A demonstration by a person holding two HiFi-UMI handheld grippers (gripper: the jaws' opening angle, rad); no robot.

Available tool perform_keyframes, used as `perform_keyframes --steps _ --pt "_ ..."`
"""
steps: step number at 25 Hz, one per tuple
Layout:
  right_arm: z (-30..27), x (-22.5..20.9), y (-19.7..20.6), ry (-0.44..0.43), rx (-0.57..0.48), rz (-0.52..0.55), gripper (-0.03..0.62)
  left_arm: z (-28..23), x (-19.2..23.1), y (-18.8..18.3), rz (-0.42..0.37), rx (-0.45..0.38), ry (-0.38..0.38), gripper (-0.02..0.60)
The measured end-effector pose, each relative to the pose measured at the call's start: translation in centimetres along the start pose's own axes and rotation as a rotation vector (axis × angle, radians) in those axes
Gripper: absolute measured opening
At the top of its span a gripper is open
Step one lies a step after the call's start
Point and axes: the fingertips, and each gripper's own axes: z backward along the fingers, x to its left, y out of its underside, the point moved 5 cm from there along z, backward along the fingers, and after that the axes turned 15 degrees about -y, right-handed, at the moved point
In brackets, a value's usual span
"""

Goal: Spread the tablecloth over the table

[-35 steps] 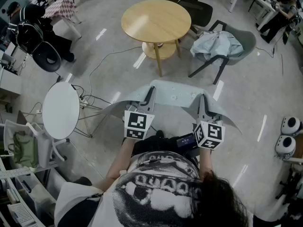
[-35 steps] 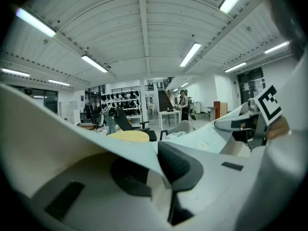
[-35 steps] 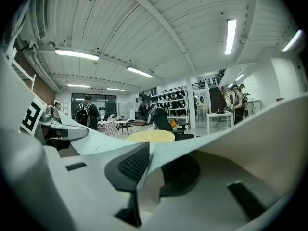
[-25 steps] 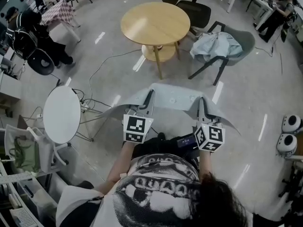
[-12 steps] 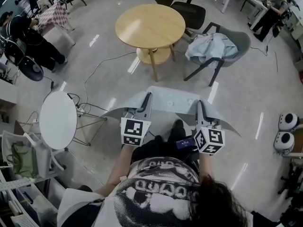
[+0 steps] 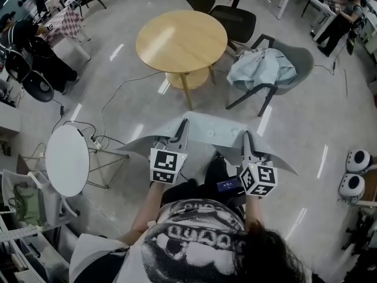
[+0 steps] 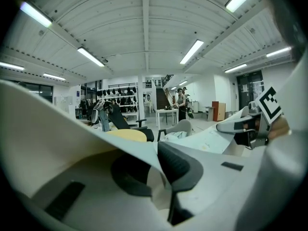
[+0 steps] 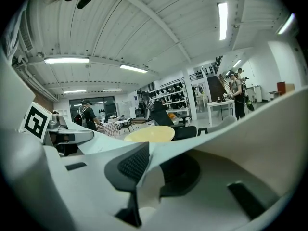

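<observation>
- Currently the pale grey fabric tablecloth [image 6: 211, 124] hangs in the air in front of the person. It is stretched between the two grippers, near the round light-wood table [image 6: 181, 39] but apart from it.
- The left gripper [image 6: 178, 133] has its jaws clamped on the cloth's near edge, a fold pinched between the dark pads. The right gripper [image 6: 247, 144] clasps the same edge in the same way, further along.
- Just beside the wooden table, a grey shell chair [image 6: 304, 55] holds a crumpled pale blue cloth [image 6: 262, 66] in its seat.
- The wooden table's lower shelf is mostly hidden under the top, so what sits on it cannot be told.
- In both gripper views the tablecloth fills the lower part and covers the floor ahead. In the head view the marker cubes hide the person's hands.
- The cloth's outer corners droop to either side, past the grippers.
- Counted:
  - one tablecloth and two grippers;
  - two round tables, the wooden one and a small white round table [image 6: 68, 160] well to the left;
  - one black office chair [image 6: 232, 17] behind the wooden table;
  - two white rounded objects [image 6: 355, 161] by the right edge, too small to identify.
</observation>
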Motion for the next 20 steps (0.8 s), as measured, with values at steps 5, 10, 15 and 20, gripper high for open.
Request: perform_keyframes --steps 5,10,15,20 --pt "-4.0 -5.7 -2.1 -0.036 0.007 -0.033 0.063 -6.1 -1.3 -2.2 0.001 0.017 -0.017 0.040" --pt "-7.6 -10.5 -5.1 -0.079 -0.009 -0.036 0.063 -11.3 -2.0 -4.5 0.019 0.011 -0.057 0.040" --pt "-10.0 -14.9 -7.1 -0.116 -0.021 -0.054 0.063 -15.4 -3.3 -6.7 0.043 0.007 -0.078 0.040" --pt "-11.7 -18.1 -8.8 -0.153 -0.037 -0.037 0.063 -18.0 -4.6 -8.2 0.045 -0.006 -0.110 0.040"
